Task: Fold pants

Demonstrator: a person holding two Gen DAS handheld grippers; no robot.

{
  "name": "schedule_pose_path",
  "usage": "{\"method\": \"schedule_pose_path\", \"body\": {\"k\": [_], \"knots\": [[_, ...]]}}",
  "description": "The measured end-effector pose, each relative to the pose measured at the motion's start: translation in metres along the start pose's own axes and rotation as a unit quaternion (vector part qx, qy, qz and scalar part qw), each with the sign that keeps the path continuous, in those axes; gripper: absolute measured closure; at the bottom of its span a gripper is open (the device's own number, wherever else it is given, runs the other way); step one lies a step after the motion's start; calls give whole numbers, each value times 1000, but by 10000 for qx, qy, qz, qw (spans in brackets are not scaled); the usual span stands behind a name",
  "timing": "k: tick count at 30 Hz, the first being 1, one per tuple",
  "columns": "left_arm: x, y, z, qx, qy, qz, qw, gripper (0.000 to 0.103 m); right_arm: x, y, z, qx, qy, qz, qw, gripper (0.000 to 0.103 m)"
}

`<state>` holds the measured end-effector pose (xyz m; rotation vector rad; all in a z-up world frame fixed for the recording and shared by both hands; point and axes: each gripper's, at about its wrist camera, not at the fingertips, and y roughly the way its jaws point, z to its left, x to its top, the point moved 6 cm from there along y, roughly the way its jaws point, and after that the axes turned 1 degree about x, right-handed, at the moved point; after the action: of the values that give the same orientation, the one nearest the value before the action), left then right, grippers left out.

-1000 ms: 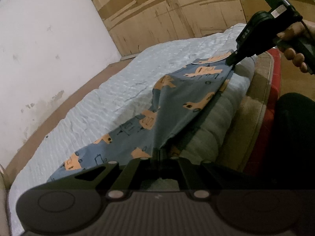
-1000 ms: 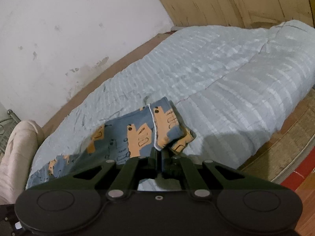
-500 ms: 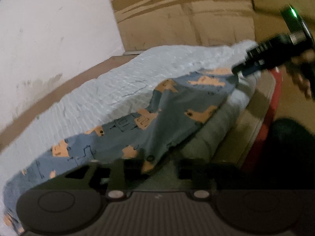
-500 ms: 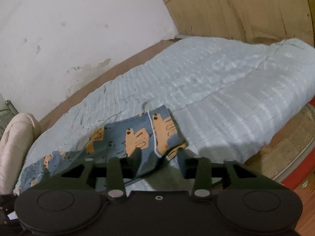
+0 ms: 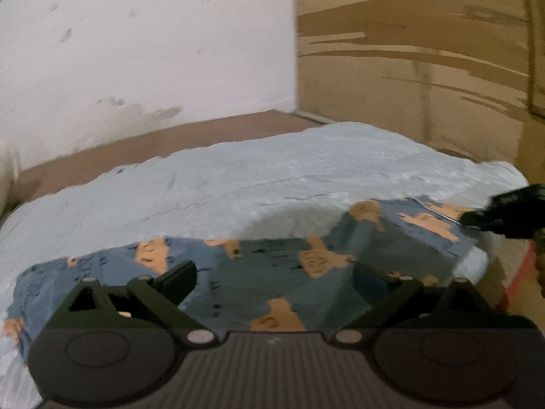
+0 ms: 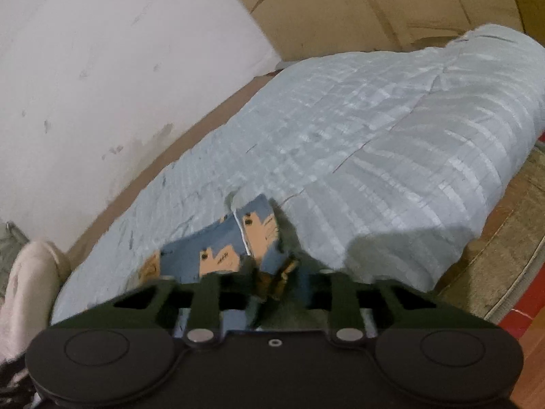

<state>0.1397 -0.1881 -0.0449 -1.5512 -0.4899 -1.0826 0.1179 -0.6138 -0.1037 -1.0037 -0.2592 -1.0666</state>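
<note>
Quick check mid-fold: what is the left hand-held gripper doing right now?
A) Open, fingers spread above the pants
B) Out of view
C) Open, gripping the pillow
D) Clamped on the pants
A: the left hand-held gripper has its fingers spread wide apart, with the blue printed pants lying flat on the quilt between and beyond them.

We see a white wall (image 5: 146, 51) with scuffs and stains, meeting brown cardboard-like panelling (image 5: 408, 68) at the corner. A pale blue quilted cover (image 6: 374, 143) spreads over the bed, a brown strip (image 5: 136, 150) running behind it. Light is dim and indoor.
</note>
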Motion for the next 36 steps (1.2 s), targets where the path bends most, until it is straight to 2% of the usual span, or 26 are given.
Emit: {"method": "schedule_pose_path", "body": {"k": [3, 7, 9, 11, 14, 16, 18, 20, 21, 22, 23, 25, 27, 30, 34, 36], "knots": [[1, -2, 9, 146, -142, 23, 9998, 3, 8, -3, 0, 31, 65, -150, 9999, 93], [4, -8, 20, 257, -250, -25, 9994, 3, 32, -25, 4, 94, 6, -659, 9978, 94], [5, -10, 26, 277, -327, -38, 9991, 3, 41, -32, 2, -44, -126, -795, 9967, 97], [3, -11, 33, 330, -412, -11, 9986, 3, 41, -31, -6, -222, -134, -752, 9968, 99], [-1, -12, 47, 457, -560, 63, 9974, 3, 29, -22, -15, -344, -235, -461, 9981, 98], [-1, -14, 56, 521, -655, 97, 9964, 3, 20, -20, -14, -445, -367, -383, 9976, 95], [2, -20, 72, 656, -779, 61, 9948, 3, 18, -23, -9, -538, -529, -467, 9961, 86], [7, -26, 91, 871, -956, 7, 9916, 2, 20, -29, -3, -809, -842, -608, 9913, 72], [11, -31, 102, 998, -1068, -27, 9893, 1, 22, -30, 2, -892, -993, -671, 9888, 57], [15, -36, 113, 1117, -1181, -71, 9867, 1, 24, -31, 7, -923, -1135, -737, 9865, 47], [20, -41, 125, 1229, -1291, -123, 9839, 0, 27, -34, 15, -912, -1276, -810, 9843, 44], [29, -53, 148, 1428, -1428, -177, 9792, 0, 29, -31, 31, -829, -1479, -896, 9814, 28], [39, -68, 173, 1670, -1439, -249, 9751, 0, 29, -24, 56, -619, -1720, -915, 9789, 17], [50, -90, 206, 1930, -1301, -327, 9720, 0, 18, -9, 99, -100, -2016, -806, 9761, 4], [50, -108, 245, 2236, -1097, -200, 9683, 0, -7, 18, 153, 609, -2215, -445, 9722, 1], [40, -109, 261, 2191, -1099, -74, 9695, 0, -23, 33, 178, 888, -2318, -229, 9684, 1]]}}
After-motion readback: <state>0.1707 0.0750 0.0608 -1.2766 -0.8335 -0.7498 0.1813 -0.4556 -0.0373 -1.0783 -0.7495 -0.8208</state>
